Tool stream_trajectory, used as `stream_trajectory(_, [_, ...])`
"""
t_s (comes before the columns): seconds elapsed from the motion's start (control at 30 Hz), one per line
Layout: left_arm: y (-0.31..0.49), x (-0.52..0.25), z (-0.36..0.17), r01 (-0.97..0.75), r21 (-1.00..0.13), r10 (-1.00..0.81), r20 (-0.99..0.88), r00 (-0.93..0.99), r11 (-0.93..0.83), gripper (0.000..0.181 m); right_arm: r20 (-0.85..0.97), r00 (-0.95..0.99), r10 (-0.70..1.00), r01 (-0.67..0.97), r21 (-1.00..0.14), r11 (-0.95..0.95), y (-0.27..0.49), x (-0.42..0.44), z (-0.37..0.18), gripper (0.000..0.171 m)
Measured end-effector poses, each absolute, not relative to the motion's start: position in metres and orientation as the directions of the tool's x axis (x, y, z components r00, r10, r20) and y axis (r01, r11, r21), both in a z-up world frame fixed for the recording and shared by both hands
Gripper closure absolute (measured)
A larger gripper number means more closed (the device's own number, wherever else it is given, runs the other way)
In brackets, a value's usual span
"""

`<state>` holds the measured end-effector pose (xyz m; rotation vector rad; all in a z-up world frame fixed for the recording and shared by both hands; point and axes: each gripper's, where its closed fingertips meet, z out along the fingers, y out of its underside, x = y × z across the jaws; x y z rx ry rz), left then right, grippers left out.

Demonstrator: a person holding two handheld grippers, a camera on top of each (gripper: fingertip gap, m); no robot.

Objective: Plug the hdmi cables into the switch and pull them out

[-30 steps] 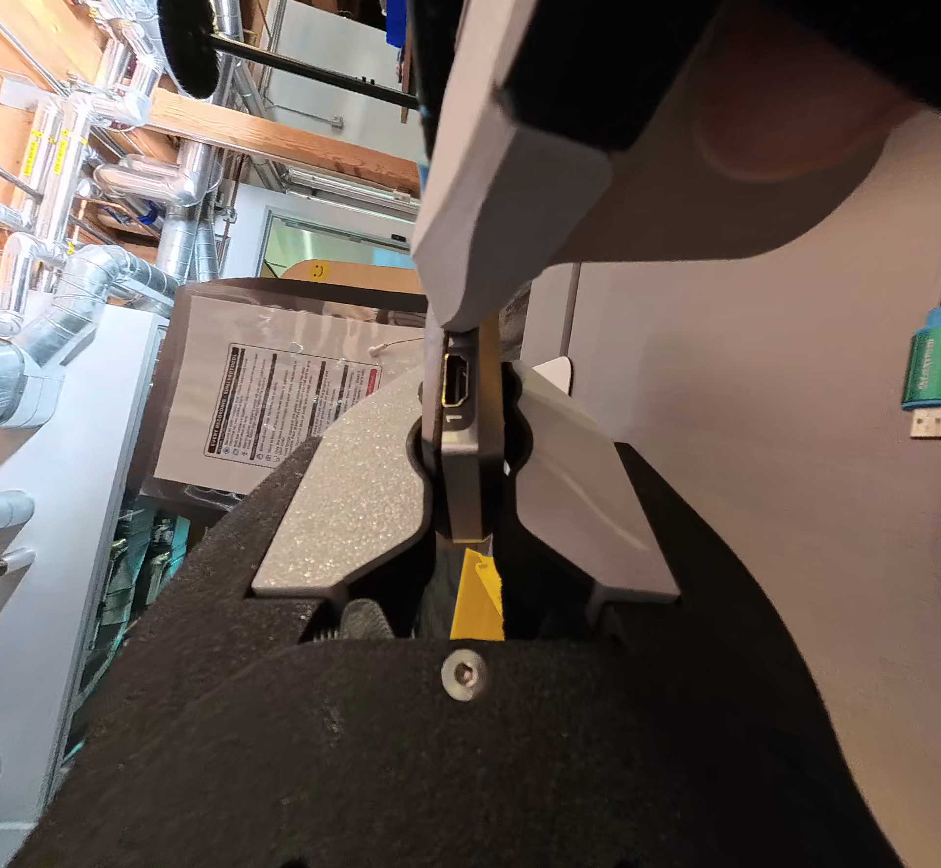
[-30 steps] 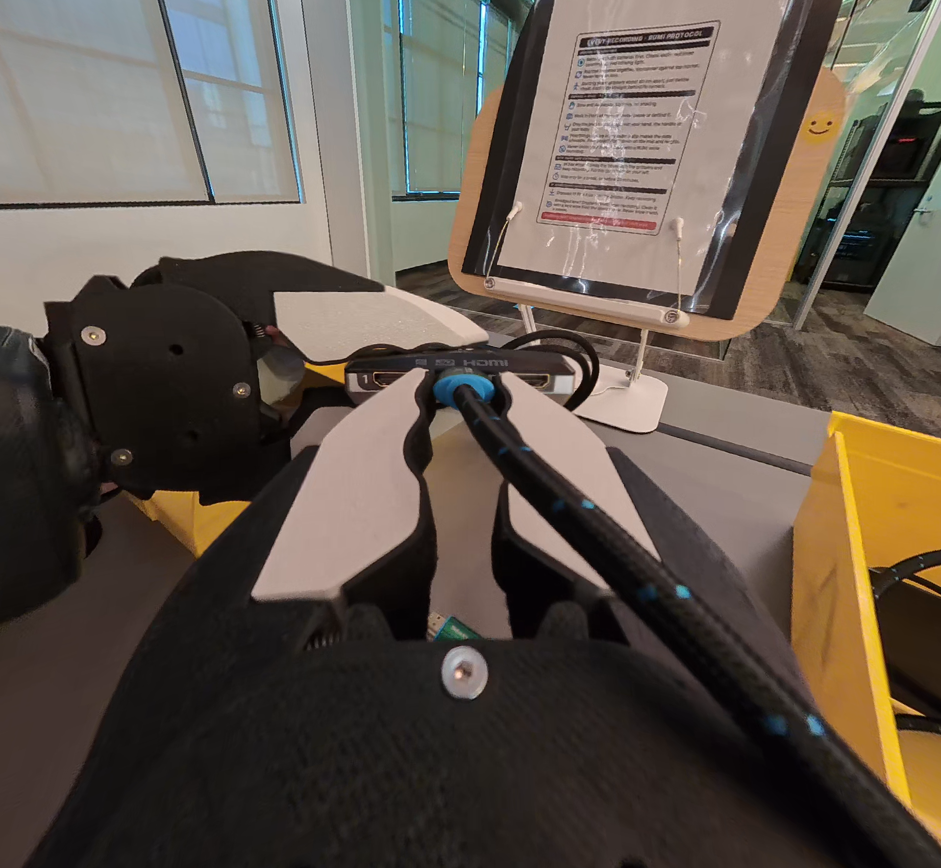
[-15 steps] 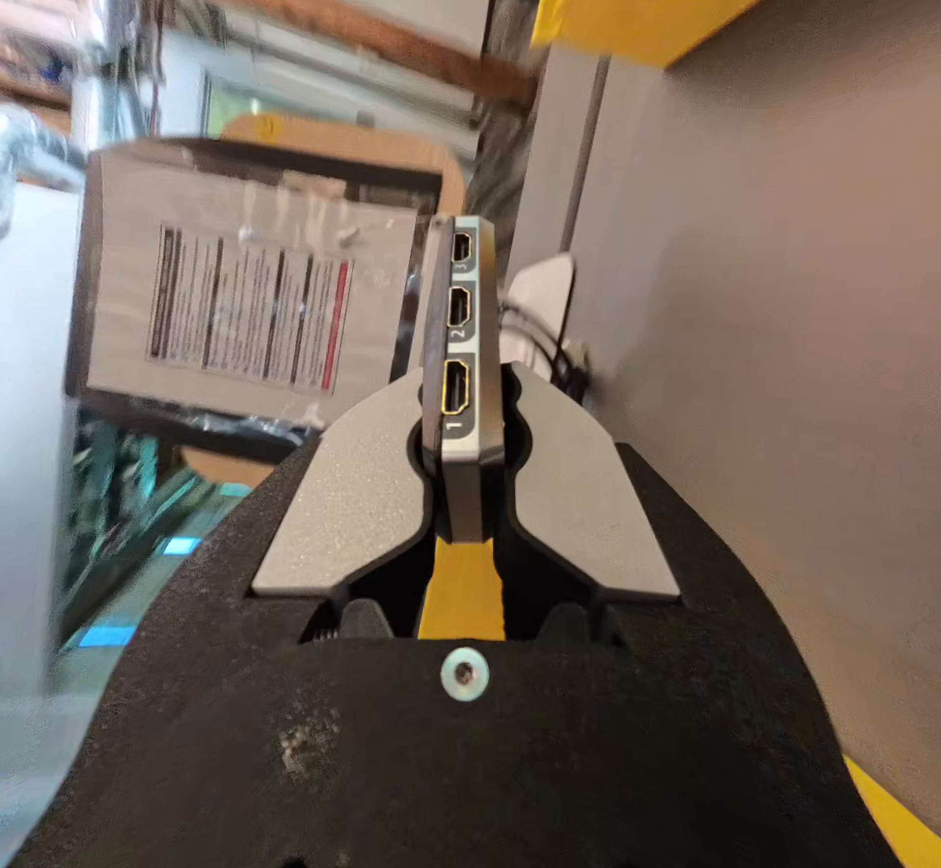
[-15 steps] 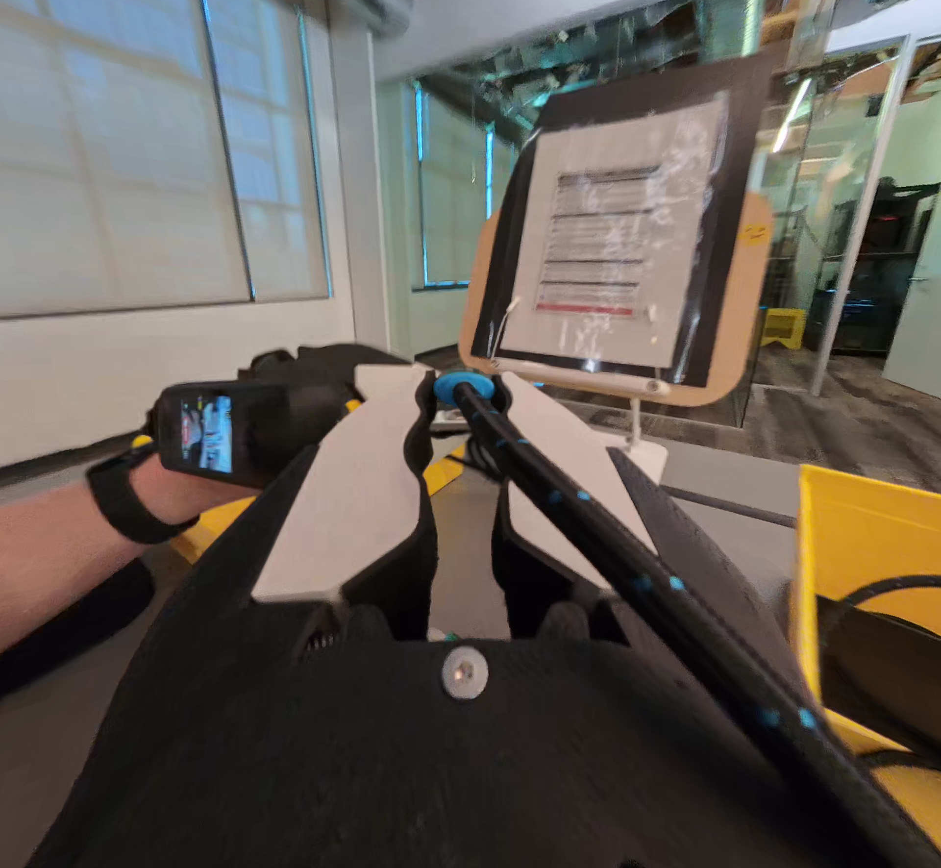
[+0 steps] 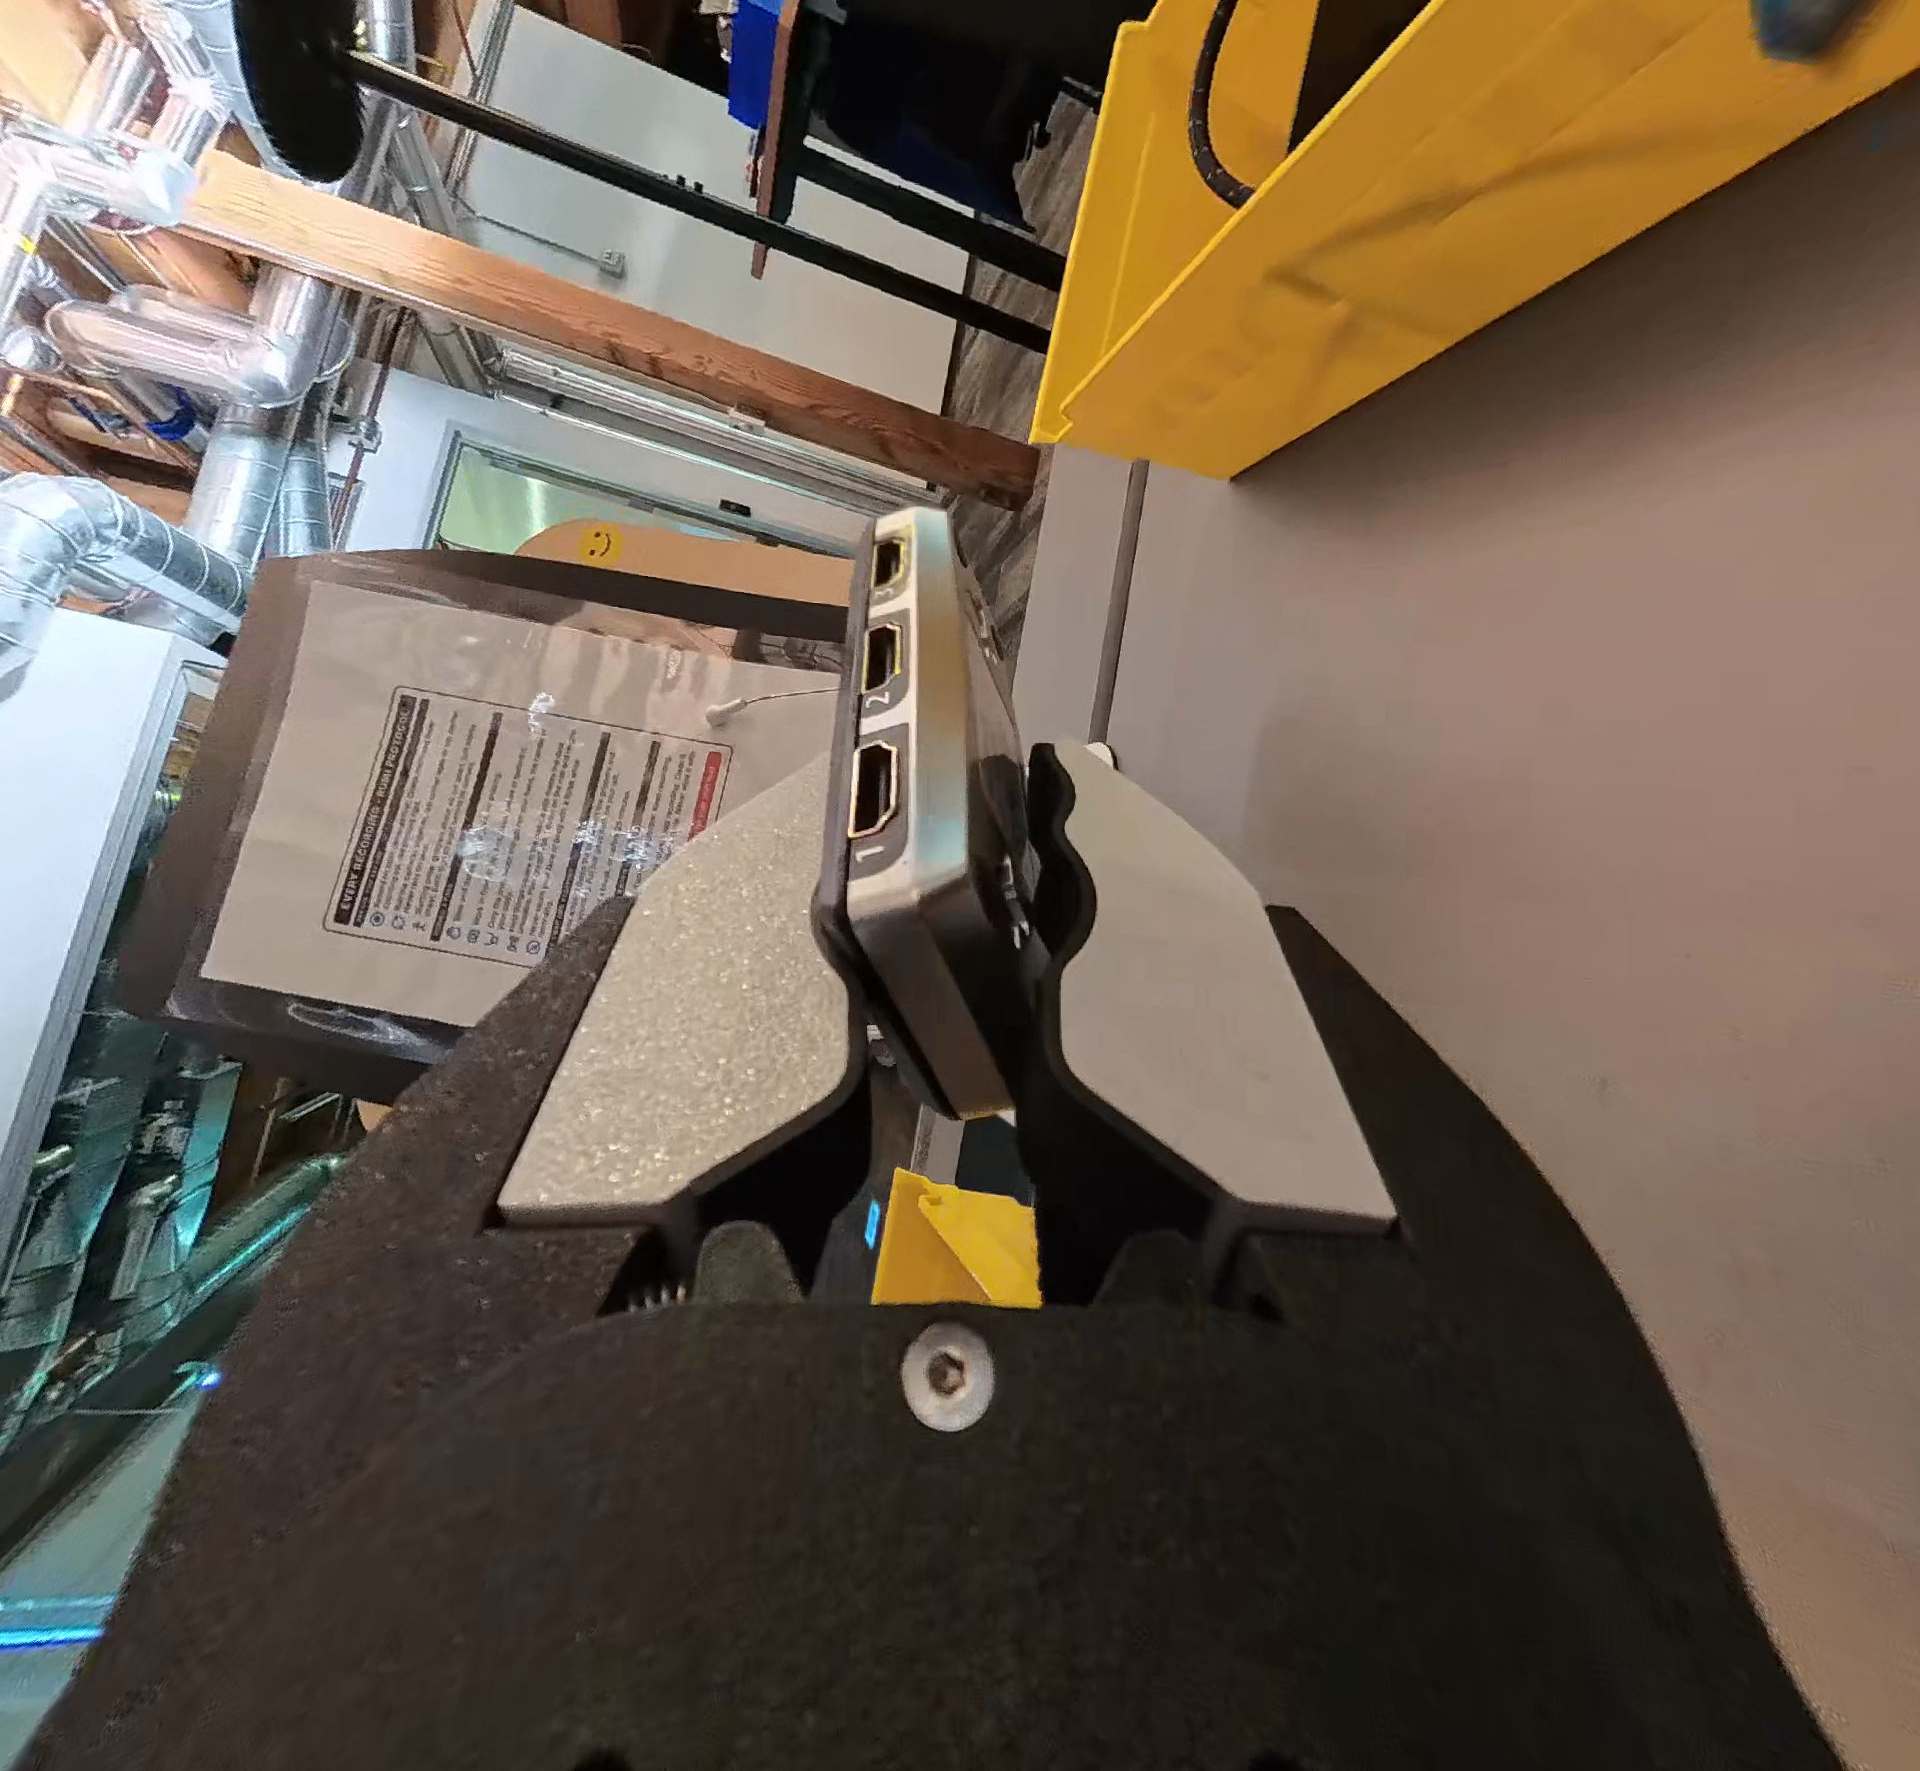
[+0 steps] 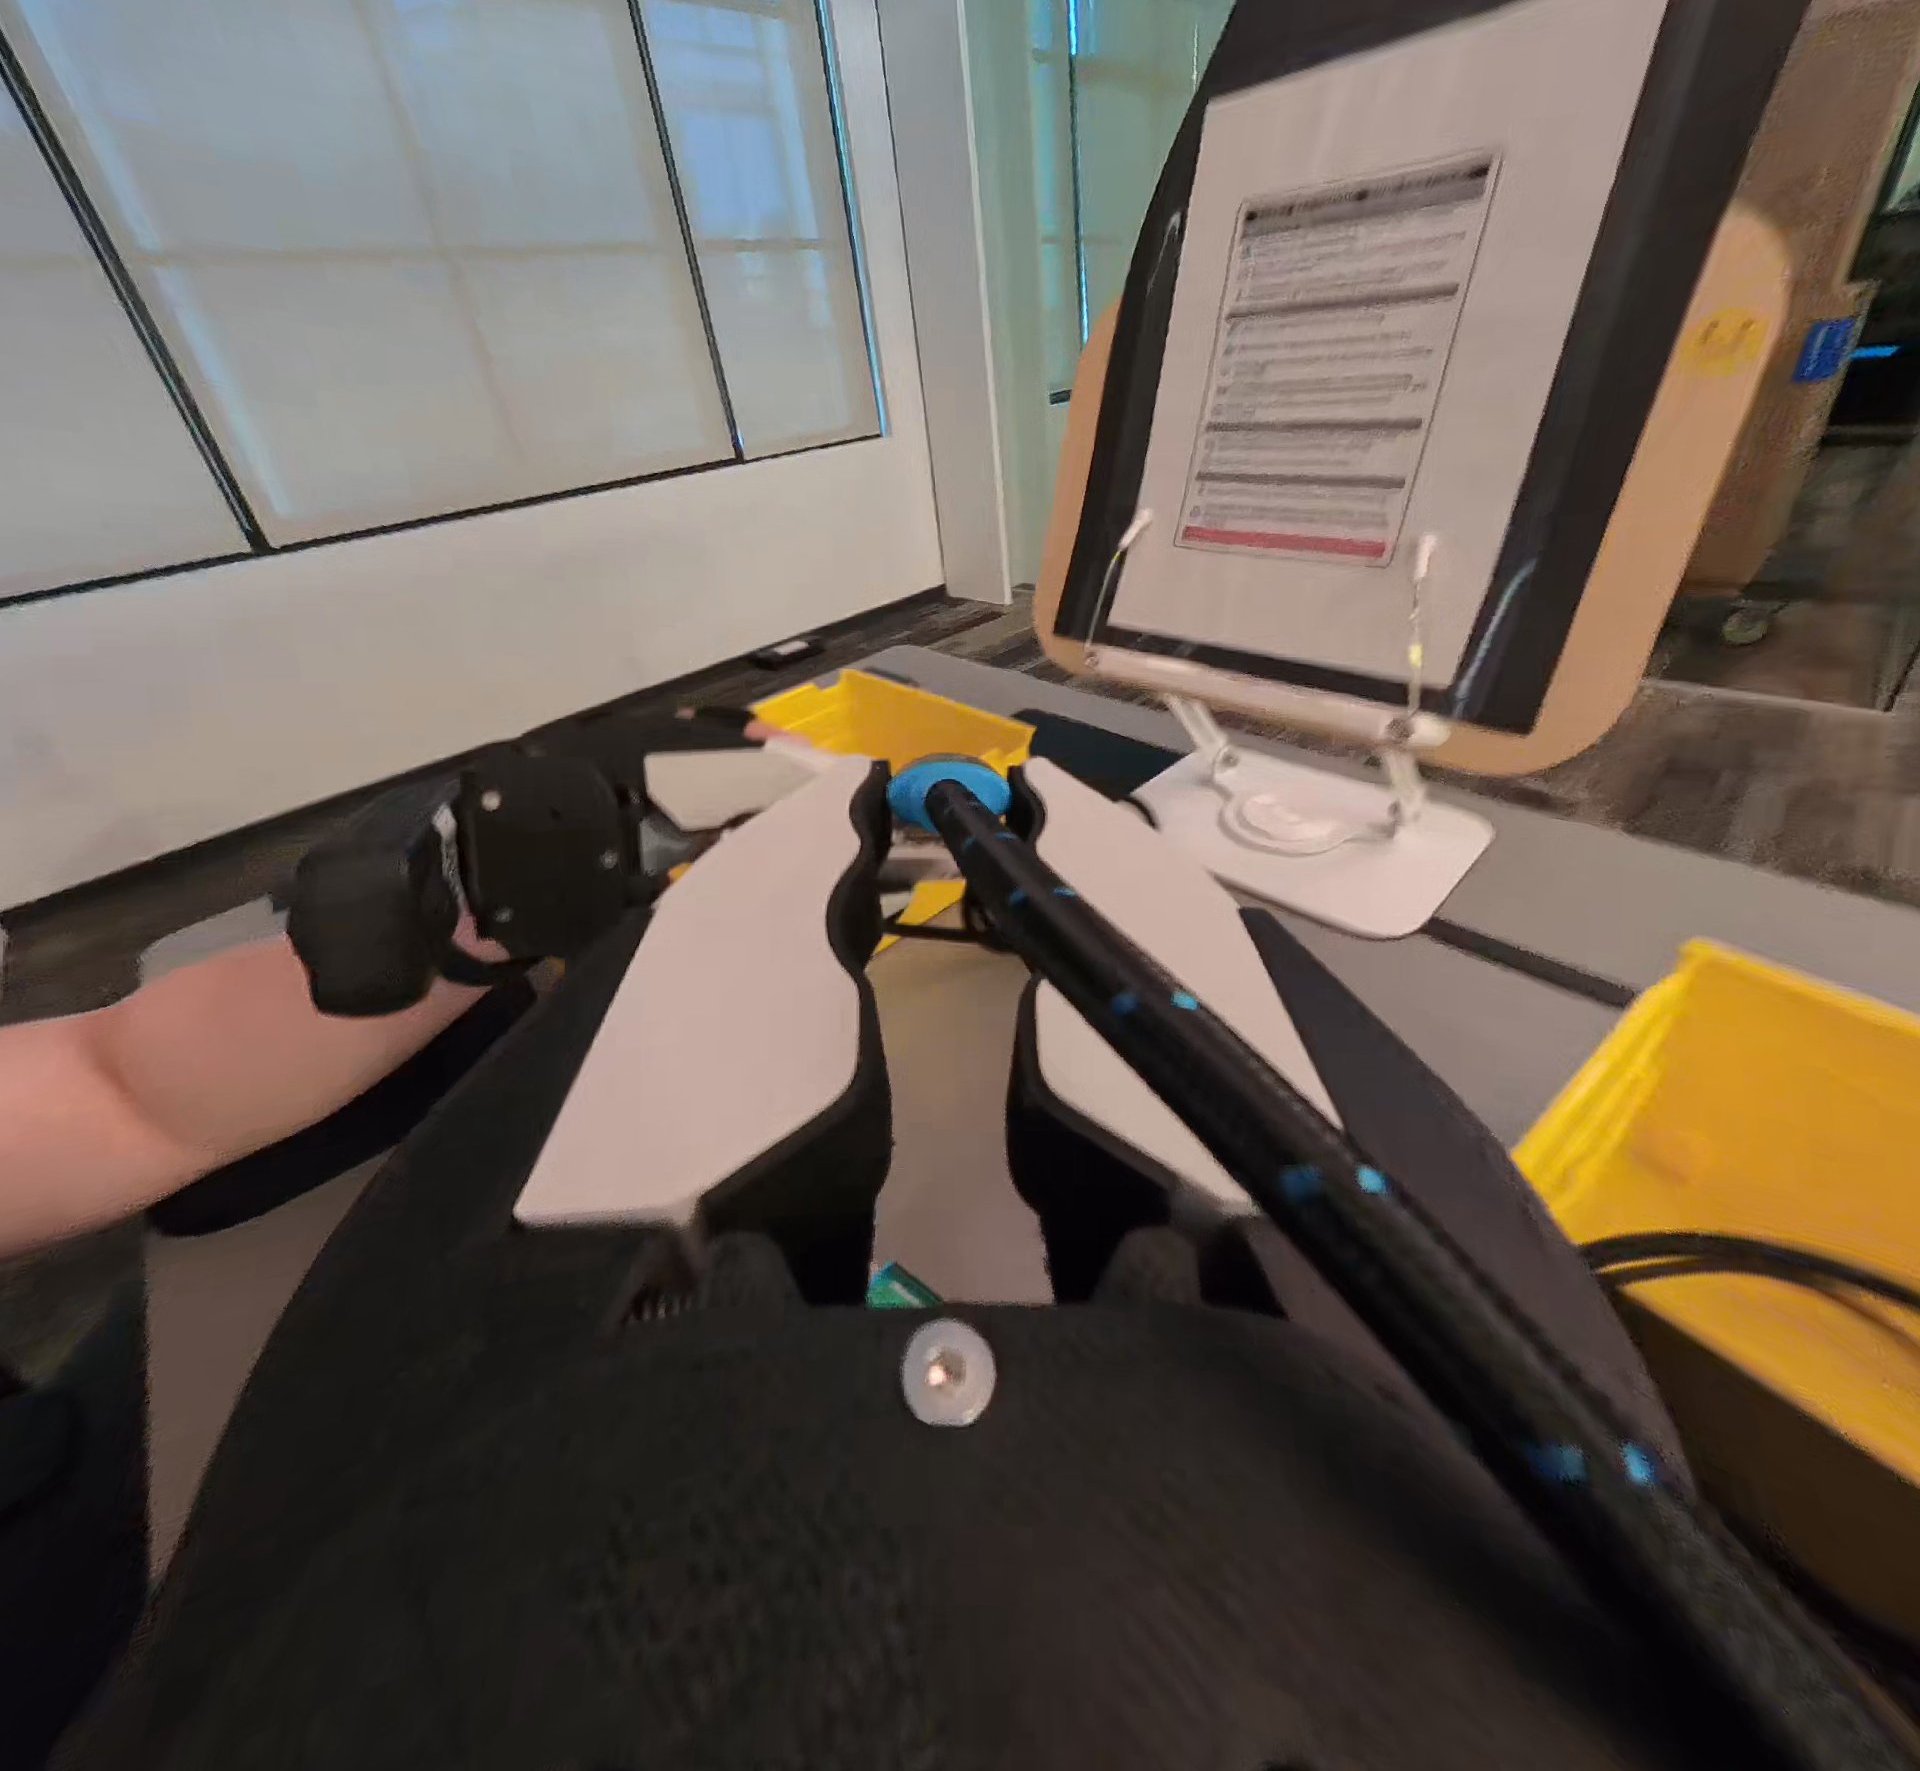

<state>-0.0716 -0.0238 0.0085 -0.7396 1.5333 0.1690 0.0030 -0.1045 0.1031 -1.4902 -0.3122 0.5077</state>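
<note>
My left gripper [image 5: 940,771] is shut on the grey HDMI switch [image 5: 935,869], which sits tilted between the jaws. Its three gold ports face the camera and all are empty. My right gripper [image 6: 948,786] is shut on the blue-collared plug end [image 6: 914,786] of a black braided HDMI cable [image 6: 1195,1025], which trails back over the right finger. The plug's tip is hidden. In the right wrist view the left gripper [image 6: 540,848] is off to the left, held by a person's hand, apart from the plug.
A yellow bin [image 5: 1351,194] with a black cable [image 5: 1216,59] in it stands on the grey table [image 5: 1558,786]; it also shows at the right [image 6: 1714,1098]. A second yellow bin [image 6: 894,713] lies ahead. A document stand [image 6: 1351,371] stands at the back.
The cable's plug has come out of the switch and the two grippers have drawn apart. The switch has tilted in the left jaws. The right gripper still holds the plug.
</note>
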Motion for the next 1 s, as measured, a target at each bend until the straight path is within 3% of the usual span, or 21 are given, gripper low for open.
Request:
stream_trajectory(0.2, [-0.026, -0.074, 0.014, -0.545, -0.308, -0.322, -0.944, 0.073, 0.78, 0.153, -0.001, 0.925, 0.38, 0.035, -0.995, -0.09, -0.086, 0.067, 0.13, 0.149])
stream_trajectory(0.33, [-0.027, -0.077, 0.019, -0.543, -0.309, -0.318, -0.945, 0.081, 0.781, 0.152, -0.15, 0.919, 0.365, -0.012, -0.935, -0.354, -0.074, 0.1, 0.068, 0.149])
stream_trajectory(0.5, [-0.035, -0.079, 0.03, -0.514, -0.346, -0.346, -0.933, 0.1, 0.785, 0.152, -0.335, 0.905, 0.261, -0.048, -0.691, -0.721, -0.07, 0.131, -0.05, 0.149])
stream_trajectory(0.63, [-0.043, -0.08, 0.036, -0.478, -0.389, -0.39, -0.915, 0.103, 0.788, 0.152, -0.393, 0.896, 0.209, -0.021, -0.507, -0.862, -0.073, 0.137, -0.108, 0.149])
stream_trajectory(0.77, [-0.046, -0.082, 0.041, -0.445, -0.448, -0.448, -0.887, 0.111, 0.776, 0.152, -0.385, 0.896, 0.221, 0.016, -0.47, -0.882, -0.081, 0.132, -0.099, 0.142])
stream_trajectory(0.9, [-0.052, -0.083, 0.046, -0.394, -0.515, -0.52, -0.848, 0.104, 0.761, 0.153, -0.209, 0.951, 0.23, 0.115, -0.449, -0.886, -0.108, 0.143, -0.07, 0.136])
stream_trajectory(1.0, [-0.057, -0.084, 0.05, -0.36, -0.553, -0.562, -0.822, 0.089, 0.751, 0.153, -0.118, 0.922, 0.37, 0.24, -0.575, -0.782, -0.113, 0.115, -0.029, 0.136])
